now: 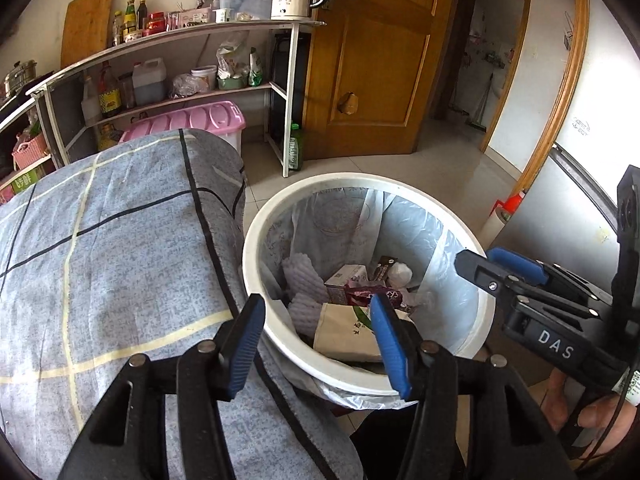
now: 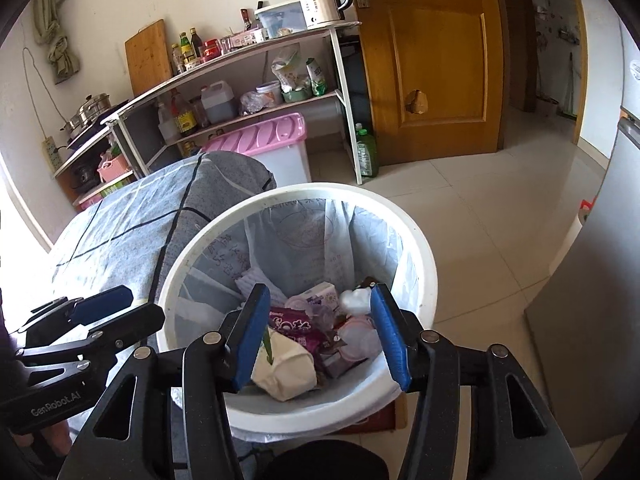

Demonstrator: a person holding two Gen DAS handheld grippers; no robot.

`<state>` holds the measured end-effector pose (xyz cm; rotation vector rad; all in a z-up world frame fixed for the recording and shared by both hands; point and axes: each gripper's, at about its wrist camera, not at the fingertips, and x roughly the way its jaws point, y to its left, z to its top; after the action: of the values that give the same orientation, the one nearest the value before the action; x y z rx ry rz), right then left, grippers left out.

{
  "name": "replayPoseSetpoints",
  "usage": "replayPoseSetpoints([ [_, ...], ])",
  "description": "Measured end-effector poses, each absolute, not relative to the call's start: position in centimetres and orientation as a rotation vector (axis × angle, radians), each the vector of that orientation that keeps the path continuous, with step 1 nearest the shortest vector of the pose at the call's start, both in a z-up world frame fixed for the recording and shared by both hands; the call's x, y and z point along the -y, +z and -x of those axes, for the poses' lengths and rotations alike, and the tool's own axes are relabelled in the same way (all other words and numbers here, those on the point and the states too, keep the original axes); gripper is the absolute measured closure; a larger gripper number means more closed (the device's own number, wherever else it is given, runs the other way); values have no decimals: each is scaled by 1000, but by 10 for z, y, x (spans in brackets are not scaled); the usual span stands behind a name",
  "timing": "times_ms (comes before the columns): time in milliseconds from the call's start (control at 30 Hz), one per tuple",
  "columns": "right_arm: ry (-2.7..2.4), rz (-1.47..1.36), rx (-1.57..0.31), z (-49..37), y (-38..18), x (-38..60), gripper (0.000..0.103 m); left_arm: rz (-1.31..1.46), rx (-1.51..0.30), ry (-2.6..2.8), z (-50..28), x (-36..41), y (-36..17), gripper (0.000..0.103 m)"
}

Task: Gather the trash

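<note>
A round white plastic trash bin (image 2: 420, 280) lined with a thin translucent bag is standing on the pale tiled floor (image 2: 500, 208), holding wrappers, cartons and tissue. We are holding our right gripper (image 2: 320, 336) over its near rim with jaws spread wide and empty. Our left gripper (image 1: 318, 344) is hovering equally open between the bin and the grey checked cloth-covered table (image 1: 120, 240) just beside it.
</note>
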<state>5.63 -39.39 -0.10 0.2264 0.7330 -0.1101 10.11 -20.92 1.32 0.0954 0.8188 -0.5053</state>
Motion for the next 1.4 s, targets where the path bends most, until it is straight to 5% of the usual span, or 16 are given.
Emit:
replayPoseSetpoints([
  [1400,-162,-179,-607,17,15,342,50,-78,-673,-375,-49,173,25,42],
])
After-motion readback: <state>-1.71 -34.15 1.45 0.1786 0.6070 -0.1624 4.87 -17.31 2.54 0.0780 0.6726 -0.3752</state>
